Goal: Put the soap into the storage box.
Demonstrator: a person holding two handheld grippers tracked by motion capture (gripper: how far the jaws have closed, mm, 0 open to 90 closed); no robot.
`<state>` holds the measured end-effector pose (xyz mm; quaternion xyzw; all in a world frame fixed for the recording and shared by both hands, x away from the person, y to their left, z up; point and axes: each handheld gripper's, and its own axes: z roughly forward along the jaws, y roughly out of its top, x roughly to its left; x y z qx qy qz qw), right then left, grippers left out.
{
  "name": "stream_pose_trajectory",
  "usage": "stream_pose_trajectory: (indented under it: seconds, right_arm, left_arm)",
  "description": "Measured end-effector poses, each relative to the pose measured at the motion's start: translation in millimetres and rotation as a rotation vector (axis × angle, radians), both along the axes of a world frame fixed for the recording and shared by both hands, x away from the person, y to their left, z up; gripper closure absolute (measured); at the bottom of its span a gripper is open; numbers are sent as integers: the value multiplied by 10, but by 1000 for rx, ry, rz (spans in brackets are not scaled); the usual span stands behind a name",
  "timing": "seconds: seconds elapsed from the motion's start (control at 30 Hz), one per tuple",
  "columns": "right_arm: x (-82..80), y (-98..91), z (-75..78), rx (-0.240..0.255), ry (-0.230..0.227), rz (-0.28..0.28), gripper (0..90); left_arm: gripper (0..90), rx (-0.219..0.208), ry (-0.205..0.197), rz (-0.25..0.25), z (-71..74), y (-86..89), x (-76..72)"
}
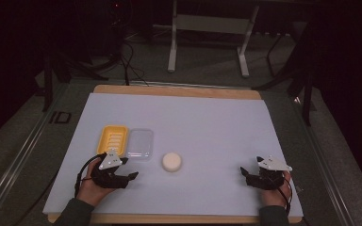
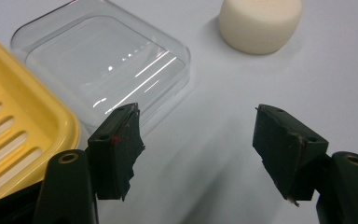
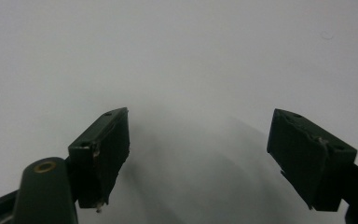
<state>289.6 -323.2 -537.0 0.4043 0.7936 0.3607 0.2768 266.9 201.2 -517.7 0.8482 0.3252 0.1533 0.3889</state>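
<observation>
1. Left gripper (image 2: 198,140): jaws apart, nothing between them, just short of the clear lid (image 2: 105,70).
2. Right gripper (image 3: 198,154): jaws apart, empty, well right of the lid.
3. Soap (image 2: 260,23): just beyond the lid's right edge; likely firm, slippery; grip its round sides.
4. Yellow dish (image 2: 14,121): touching the lid's left.

Overhead forward-down; tongs cameras close (shared table (image 1: 207,122))

Clear lid (image 2: 102,60): glossy transparent plastic. Yellow soap dish (image 2: 18,126): smooth, shiny plastic. White round bar (image 2: 260,23) looked matt, bench (image 1: 207,122) sheet matt, wooden edge showing.
</observation>
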Motion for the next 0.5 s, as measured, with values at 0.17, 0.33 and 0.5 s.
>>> stream_pose_trajectory:
  seconds: [0.17, 0.33, 0.5]
  right_arm:
    - [-5, -3, 2, 5, 0, 0, 208]
    - [-6, -4, 3, 7, 0, 1, 208]
    - [-6, -4, 3, 7, 0, 1, 207]
  left_arm:
    - [317, 12, -7, -17, 38, -68, 35]
    - [308, 17, -7, -39, 71, -144, 67]
    - [301, 23, -8, -60, 114, -190, 89]
